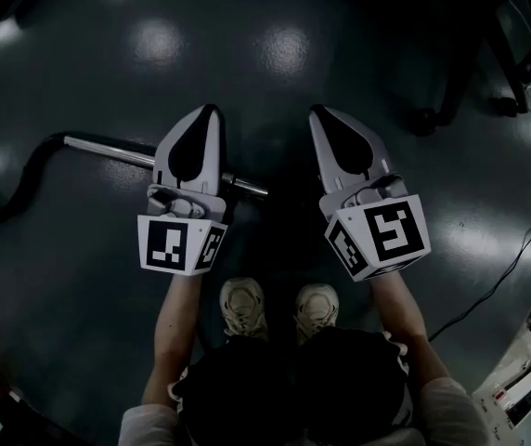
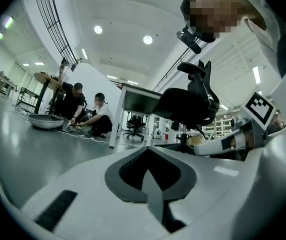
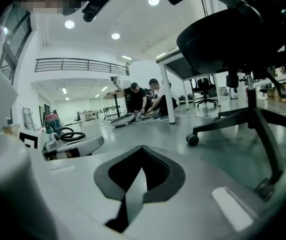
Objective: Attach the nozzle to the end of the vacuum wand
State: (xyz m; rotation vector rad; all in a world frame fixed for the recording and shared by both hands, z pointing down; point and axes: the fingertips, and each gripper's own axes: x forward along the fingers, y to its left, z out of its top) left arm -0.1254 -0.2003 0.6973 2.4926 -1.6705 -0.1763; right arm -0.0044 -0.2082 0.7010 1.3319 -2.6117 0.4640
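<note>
The vacuum wand (image 1: 117, 150), a shiny metal tube, lies on the dark floor. Its black hose (image 1: 19, 189) curves away to the left. My left gripper (image 1: 212, 111) hovers above the tube's right part and hides some of it; the tube's end (image 1: 256, 191) shows just right of the gripper. The jaws are shut with nothing between them (image 2: 147, 149). My right gripper (image 1: 317, 111) is held level beside it, also shut and empty (image 3: 142, 148). No nozzle shows in any view.
An office chair (image 3: 243, 39) on castors stands close at the right, and a desk (image 3: 175, 66) behind it. Several people (image 3: 145, 101) crouch on the floor far off. A red vacuum body (image 3: 50, 120) stands at the far left. A cable (image 1: 516, 258) runs along the floor at right.
</note>
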